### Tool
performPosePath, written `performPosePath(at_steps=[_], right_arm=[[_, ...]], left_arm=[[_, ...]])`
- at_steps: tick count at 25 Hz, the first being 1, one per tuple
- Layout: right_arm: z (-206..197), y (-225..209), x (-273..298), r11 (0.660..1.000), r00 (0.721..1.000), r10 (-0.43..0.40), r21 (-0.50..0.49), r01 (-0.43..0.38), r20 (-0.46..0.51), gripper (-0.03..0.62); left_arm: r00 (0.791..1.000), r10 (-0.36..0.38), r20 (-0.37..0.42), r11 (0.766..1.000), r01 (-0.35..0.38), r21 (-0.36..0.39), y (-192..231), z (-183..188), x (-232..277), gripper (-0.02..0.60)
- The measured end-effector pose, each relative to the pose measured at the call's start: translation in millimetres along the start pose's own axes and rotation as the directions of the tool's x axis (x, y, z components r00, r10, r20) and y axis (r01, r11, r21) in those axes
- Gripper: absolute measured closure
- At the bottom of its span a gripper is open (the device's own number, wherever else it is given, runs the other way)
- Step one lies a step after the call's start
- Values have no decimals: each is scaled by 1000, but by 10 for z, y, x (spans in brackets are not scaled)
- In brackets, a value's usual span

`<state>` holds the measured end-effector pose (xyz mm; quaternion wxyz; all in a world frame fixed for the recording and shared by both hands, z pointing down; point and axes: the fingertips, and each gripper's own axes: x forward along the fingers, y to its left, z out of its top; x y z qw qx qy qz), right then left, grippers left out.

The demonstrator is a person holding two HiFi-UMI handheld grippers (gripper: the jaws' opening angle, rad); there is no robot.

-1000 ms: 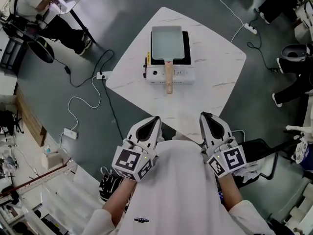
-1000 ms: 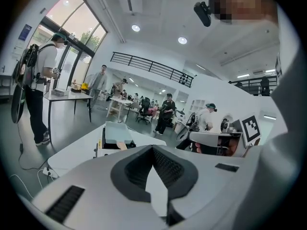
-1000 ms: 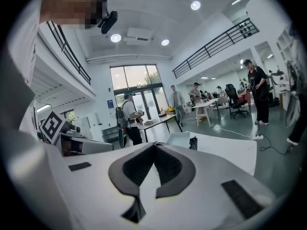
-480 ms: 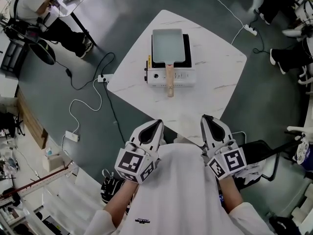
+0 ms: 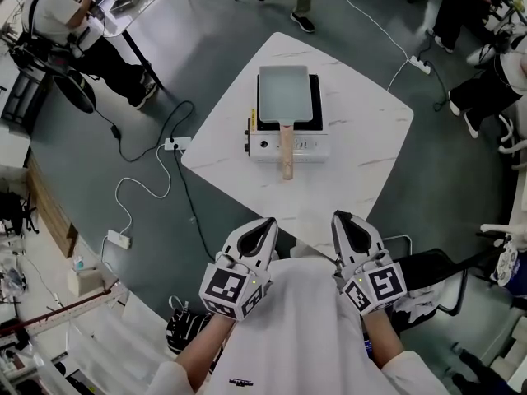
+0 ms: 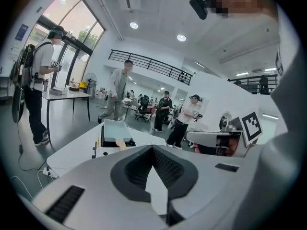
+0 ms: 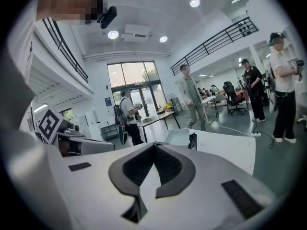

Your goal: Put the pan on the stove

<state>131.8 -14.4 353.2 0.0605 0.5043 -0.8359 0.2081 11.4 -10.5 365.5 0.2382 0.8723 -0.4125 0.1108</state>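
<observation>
The pan (image 5: 284,94) sits on the stove (image 5: 292,145). It is a grey rectangular pan, set a little to the left, so a dark strip of the stove top shows along its right side. Its wooden handle (image 5: 286,148) points straight back at you, crossing the stove's white front panel and jutting past it over the bench (image 5: 362,130). The stove stands near the middle of the white marbled bench, square to you.

Your left tongs (image 5: 267,222) are closed with nothing in them; in the left gripper view the dark pads meet at the tips (image 6: 153,150), and the pan (image 6: 116,128) lies well ahead of them. Your right tongs (image 5: 338,216) are closed and empty too; in the right gripper view the tips touch (image 7: 154,146), with the pan (image 7: 181,137) far off beyond them. You hold both pairs close to your chest, side by side, tips aimed at the near corner of the bench and well apart from the stove. The marker cubes (image 5: 235,290) face up at your wrists.

On the floor to the left of the bench lies a power strip (image 5: 171,144) with a white cable (image 5: 136,179) trailing from it. A person (image 5: 74,31) stands at another table in the far left corner, and others sit along the right edge.
</observation>
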Motion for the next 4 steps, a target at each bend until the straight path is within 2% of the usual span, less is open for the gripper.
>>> performPosePath(at_steps=[4], right_arm=[[6, 14, 44, 1000, 1000, -5, 18, 5, 3, 591]], left_arm=[[1000, -3, -6, 1000, 2, -11, 13, -26, -5, 581]])
